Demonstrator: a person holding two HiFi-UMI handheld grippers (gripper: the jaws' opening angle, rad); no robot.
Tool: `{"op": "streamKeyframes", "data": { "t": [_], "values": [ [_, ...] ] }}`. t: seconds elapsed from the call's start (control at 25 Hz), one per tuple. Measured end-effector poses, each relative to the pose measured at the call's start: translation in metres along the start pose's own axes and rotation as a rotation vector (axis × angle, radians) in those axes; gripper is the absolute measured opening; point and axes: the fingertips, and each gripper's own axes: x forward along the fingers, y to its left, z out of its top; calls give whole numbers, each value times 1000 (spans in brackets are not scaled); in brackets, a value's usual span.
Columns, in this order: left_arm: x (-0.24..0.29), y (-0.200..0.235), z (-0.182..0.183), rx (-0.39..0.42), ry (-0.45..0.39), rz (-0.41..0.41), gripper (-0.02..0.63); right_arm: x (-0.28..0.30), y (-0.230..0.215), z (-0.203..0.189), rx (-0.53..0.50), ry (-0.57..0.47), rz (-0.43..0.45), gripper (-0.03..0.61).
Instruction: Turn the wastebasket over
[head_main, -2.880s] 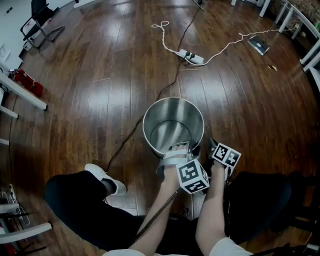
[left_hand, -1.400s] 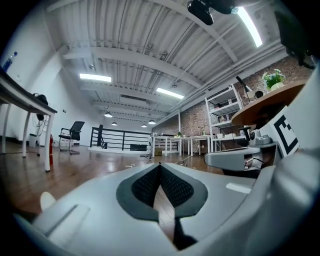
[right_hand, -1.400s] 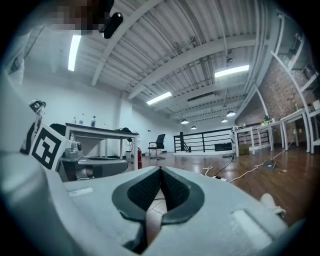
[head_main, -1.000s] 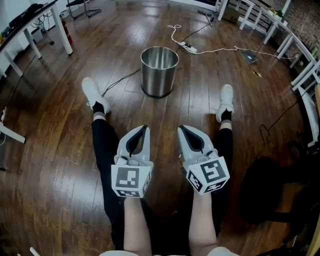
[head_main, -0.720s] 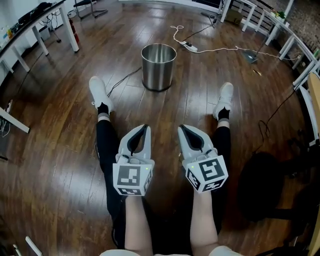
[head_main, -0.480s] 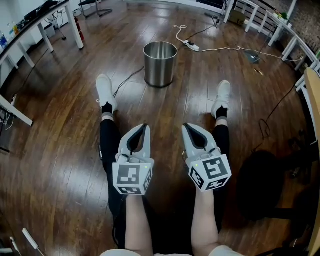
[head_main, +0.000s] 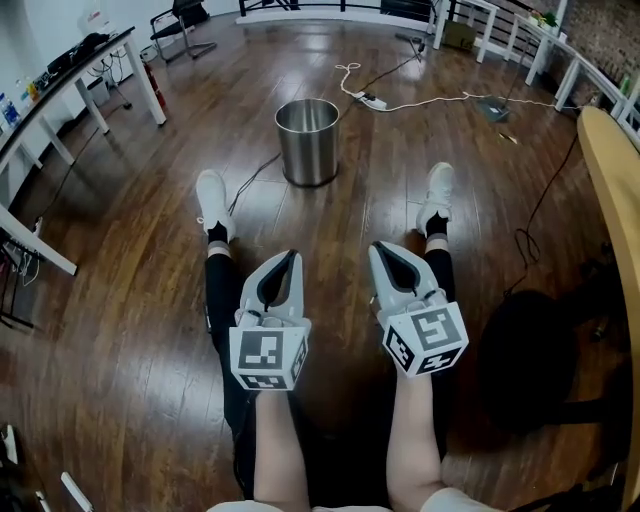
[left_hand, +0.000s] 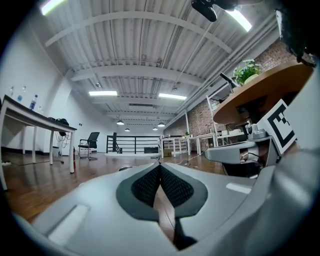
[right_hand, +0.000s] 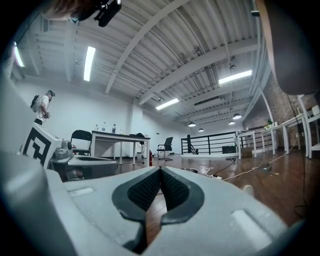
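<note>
Sitting on the dark wooden floor (head_main: 120, 300), the person has both legs stretched out ahead in black trousers. The left shoe (head_main: 211, 192) and the right shoe (head_main: 437, 185) are both white and point toward the far end of the room. The left tool (head_main: 290, 254) is held above the left thigh and the right tool (head_main: 379, 247) above the right thigh. The 2 sit side by side, apart from each other, aimed level down the room. Each tool's own view shows its 2 dark ribbed pads (left_hand: 147, 186) pressed together at the tips with nothing caught between them. Both tools are closed and empty.

The wastebasket (head_main: 308, 140), a shiny metal cylinder, stands upright on the floor with its open mouth up. It is beyond the feet and between them, somewhat nearer the left shoe, and well apart from both tools. A dark cable (head_main: 255, 168) runs along the floor from near its base toward the left shoe. Farther off lies a white power strip (head_main: 366, 100), its white cord (head_main: 430, 102) trailing to the right. A white-legged tabletop (head_main: 70, 65) stands at the left and a black chair (head_main: 185, 18) near the far wall. A curved wooden tabletop edge (head_main: 610, 180) shows at the right.
</note>
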Motion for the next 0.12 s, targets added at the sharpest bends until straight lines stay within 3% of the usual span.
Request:
{"op": "streamKeyframes", "data": {
  "t": [0.12],
  "values": [
    [-3, 8, 4, -16, -10, 40, 17, -3, -3, 2, 4, -5, -5, -9]
  ]
}}
